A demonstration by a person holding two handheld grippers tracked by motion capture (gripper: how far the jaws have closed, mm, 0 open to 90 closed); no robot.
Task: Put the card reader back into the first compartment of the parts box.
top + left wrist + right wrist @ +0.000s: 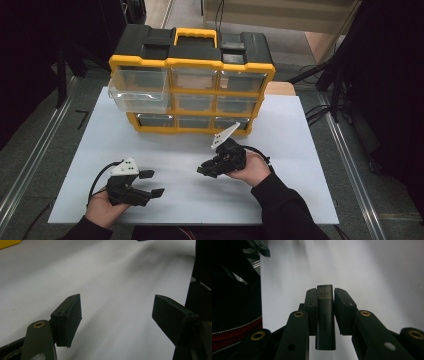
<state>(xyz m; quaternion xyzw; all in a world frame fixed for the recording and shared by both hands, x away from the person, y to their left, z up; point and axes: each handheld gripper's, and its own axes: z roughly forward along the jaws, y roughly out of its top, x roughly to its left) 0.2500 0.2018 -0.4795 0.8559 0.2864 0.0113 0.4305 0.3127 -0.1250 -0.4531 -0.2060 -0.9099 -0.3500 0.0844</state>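
My right gripper [325, 295] is shut on a small dark rectangular device [325, 315] with faint lettering, held lengthwise between the jaws. In the high view the right gripper [204, 169] hovers over the white board's middle, in front of the organizer. My left gripper [152, 183] rests near the board's front left, jaws wide apart with nothing between them. Its two black pads [68, 317] frame bare white board in the left gripper view [116, 315].
A yellow and black drawer organizer [192, 80] stands at the back of the white board [300, 165]; its top-left clear drawer [139, 89] is pulled out toward me. Metal rails run along both sides of the table. A dark sleeve edges the right gripper view.
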